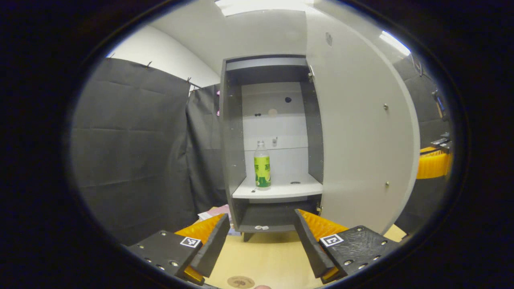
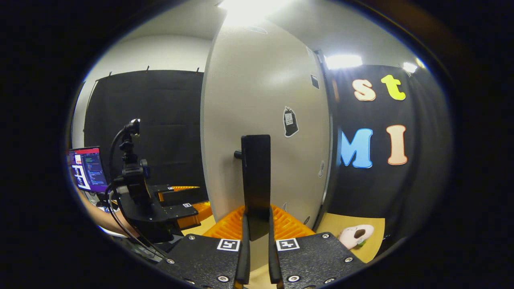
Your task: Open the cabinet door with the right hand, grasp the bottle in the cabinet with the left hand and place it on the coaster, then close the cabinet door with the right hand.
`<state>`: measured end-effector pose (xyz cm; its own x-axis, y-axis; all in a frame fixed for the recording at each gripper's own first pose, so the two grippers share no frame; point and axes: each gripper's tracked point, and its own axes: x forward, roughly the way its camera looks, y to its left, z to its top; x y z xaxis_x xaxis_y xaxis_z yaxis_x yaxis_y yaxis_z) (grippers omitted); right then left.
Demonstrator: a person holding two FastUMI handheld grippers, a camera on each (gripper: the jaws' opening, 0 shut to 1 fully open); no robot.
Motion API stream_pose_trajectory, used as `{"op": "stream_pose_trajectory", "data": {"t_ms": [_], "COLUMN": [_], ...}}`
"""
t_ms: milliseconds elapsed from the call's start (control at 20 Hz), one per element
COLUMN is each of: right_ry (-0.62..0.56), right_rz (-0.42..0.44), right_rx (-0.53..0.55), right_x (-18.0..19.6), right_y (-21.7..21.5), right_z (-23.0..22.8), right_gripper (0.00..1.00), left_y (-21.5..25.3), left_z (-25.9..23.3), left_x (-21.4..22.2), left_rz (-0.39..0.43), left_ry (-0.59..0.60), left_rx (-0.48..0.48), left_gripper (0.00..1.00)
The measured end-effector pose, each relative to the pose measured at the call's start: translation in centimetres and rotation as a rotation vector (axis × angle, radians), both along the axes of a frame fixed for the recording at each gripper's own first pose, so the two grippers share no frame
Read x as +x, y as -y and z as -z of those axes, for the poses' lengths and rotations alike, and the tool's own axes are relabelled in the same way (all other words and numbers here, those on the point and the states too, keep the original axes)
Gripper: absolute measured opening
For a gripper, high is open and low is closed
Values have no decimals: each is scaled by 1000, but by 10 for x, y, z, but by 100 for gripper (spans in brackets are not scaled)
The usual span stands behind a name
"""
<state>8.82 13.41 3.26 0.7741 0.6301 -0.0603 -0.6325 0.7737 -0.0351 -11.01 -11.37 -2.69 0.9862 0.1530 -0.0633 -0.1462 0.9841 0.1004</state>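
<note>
The grey cabinet (image 1: 232,132) stands open, its pale door (image 1: 361,132) swung out to the right. A clear bottle with a green label (image 1: 262,164) stands upright on the white shelf (image 1: 281,189) inside. My left gripper (image 1: 262,216) is open, well short of the cabinet, level with its bottom compartment and with nothing between its fingers. A round brown coaster (image 1: 241,281) lies on the wooden table (image 1: 265,253) just below it. In the right gripper view, my right gripper (image 2: 256,218) is shut on the black upright door handle (image 2: 255,172) of the door (image 2: 265,100).
Black cloth walls (image 1: 132,152) close in the left side. A screen (image 2: 86,168) and the left gripper with its camera mount (image 2: 136,188) sit left of the door. A pale plush toy (image 2: 355,235) lies on the table right of the door.
</note>
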Motion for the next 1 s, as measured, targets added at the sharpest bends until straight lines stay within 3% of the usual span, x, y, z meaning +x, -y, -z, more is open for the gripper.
{"op": "stream_pose_trajectory", "data": {"t_ms": [300, 350, 400, 700, 850, 900, 950, 1000], "right_ry": [21, 16, 13, -16, 0, 8, 18, 23], "right_rz": [222, 262, 297, 445, 575, 611, 643, 659], "right_rx": [37, 46, 49, 88, 104, 104, 106, 107], "right_x": [0, 0, 0, 3, -4, -8, -12, -14], "right_y": [22, 24, 26, 36, 56, 61, 65, 68], "right_z": [-2, -3, -4, -2, -3, -4, -5, -6], "right_gripper": [17, 22, 17, 20, 33, 47, 51, 63], "left_y": [-5, -8, -11, -29, -37, -39, -40, -39], "left_z": [-1, 2, 4, 8, 14, 16, 16, 15], "left_x": [55, 67, 79, 160, 200, 211, 222, 232], "left_rz": [75, 86, 99, 148, 172, 177, 186, 195], "left_ry": [9, 6, 3, 16, 25, 20, 26, 35], "left_rx": [12, 10, 4, -29, 6, 14, 13, 8], "left_gripper": [92, 92, 92, 92, 92, 92, 92, 92]}}
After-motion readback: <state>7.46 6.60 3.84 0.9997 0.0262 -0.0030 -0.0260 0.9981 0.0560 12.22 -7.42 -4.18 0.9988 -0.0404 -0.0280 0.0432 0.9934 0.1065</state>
